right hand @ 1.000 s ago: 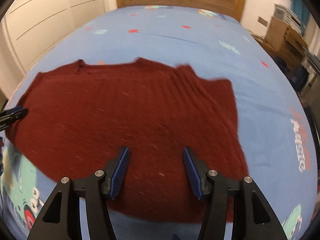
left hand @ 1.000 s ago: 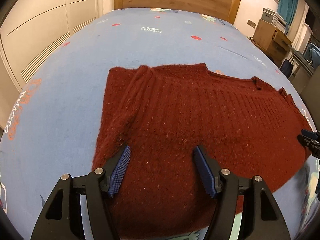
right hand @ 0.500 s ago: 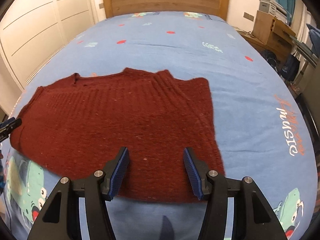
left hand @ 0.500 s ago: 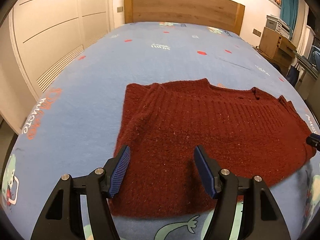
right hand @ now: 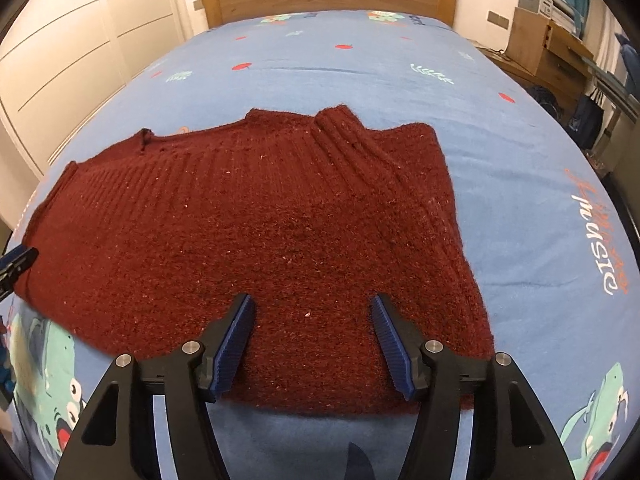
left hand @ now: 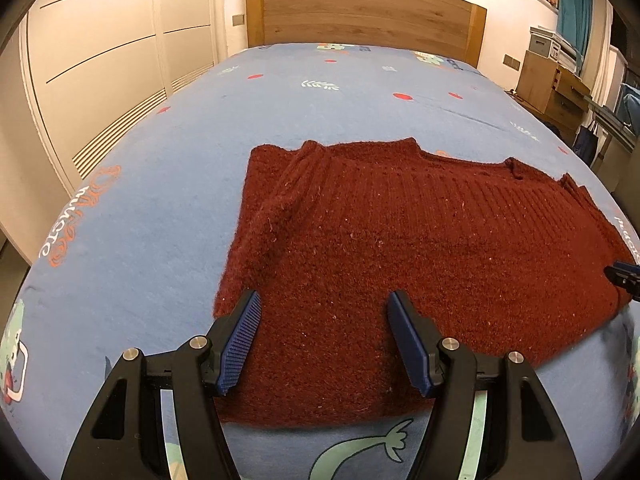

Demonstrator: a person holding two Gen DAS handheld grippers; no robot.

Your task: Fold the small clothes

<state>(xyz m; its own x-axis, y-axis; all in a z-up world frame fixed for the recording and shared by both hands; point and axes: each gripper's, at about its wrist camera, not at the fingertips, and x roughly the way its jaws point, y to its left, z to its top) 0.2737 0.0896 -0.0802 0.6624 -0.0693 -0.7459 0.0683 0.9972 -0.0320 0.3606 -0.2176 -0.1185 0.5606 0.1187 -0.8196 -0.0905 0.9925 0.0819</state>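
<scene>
both hand-held grippers (left hand: 324, 300) (right hand: 312, 304) backed off; sweater (left hand: 400, 248) ahead.

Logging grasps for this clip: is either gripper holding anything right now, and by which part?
Nothing is held. The left gripper and right gripper are both open, with the red sweater lying flat on the bed.

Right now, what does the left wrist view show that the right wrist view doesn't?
Left wrist only: the left gripper, open above the dark red knitted sweater's near hem, and the sweater's left side edge with a sleeve folded over the body.

Right wrist only: the right gripper, open above the near hem, the sweater's right side edge with its folded sleeve, and white "music" lettering on the sheet.

Both: the sweater lying flat on the blue patterned bedsheet, the wooden headboard, and the other gripper's tip at the frame edge.
</scene>
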